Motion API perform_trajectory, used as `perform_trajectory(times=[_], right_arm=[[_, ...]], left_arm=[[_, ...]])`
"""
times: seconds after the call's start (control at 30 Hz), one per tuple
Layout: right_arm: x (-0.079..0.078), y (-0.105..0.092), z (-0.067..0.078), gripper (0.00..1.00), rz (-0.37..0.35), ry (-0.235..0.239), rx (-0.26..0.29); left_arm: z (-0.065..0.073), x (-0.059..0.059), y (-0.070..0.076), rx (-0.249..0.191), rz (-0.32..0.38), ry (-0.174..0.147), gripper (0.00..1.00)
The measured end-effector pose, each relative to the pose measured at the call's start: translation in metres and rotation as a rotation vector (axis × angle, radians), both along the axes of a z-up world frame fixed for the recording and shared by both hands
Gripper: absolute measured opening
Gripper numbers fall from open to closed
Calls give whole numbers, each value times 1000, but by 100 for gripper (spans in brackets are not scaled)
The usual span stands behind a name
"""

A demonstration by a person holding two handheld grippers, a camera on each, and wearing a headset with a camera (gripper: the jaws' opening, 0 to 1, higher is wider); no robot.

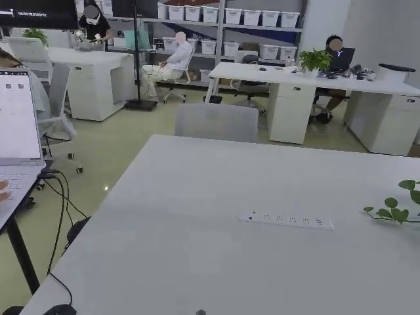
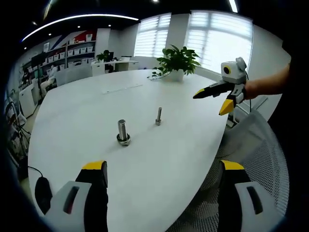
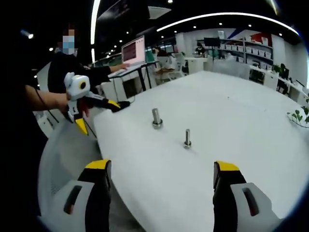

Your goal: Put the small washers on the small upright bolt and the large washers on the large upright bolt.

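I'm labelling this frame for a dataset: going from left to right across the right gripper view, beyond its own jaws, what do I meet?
From the left: left gripper → large upright bolt → small upright bolt → plant leaves.

Matt white bench, bare metal bolts, plastic grippers

Table point(image 2: 159, 159) top: smooth, matt white, faint soft sheen. Large bolt point(image 2: 122, 130) and small bolt point(image 2: 158, 115): grey metal, dull shine along the shanks. Left gripper point(image 2: 163, 166) and right gripper point(image 3: 162, 166): pale grey plastic shells, smooth; jaw tips yellow over black, look like hard plastic. Power strip point(image 1: 286, 220): white plastic, satin. Chair point(image 2: 256, 145): white mesh, open weave. Floor point(image 1: 118, 151): pale, glossy, carries reflections
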State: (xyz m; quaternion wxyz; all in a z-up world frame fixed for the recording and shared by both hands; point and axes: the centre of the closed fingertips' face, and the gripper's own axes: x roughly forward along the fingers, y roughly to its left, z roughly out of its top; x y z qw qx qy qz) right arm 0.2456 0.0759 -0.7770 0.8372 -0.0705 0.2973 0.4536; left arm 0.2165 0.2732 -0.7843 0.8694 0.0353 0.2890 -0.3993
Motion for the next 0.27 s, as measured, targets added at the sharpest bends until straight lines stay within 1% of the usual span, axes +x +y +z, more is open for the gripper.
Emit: perform_trajectory(times=[0.07, 0.1, 0.17, 0.27], right_arm=[[-6, 2, -3, 91, 5, 9, 3], [-10, 2, -6, 91, 6, 21, -6], [-15, 3, -8, 92, 6, 24, -6], [-22, 7, -9, 96, -3, 27, 21]], left_arm=[[-2, -2, 1, 9, -4, 0, 96], [-2, -4, 1, 11, -6, 1, 96], [-2, -6, 1, 8, -9, 0, 96], [-2, -9, 3, 7, -5, -5, 96]])
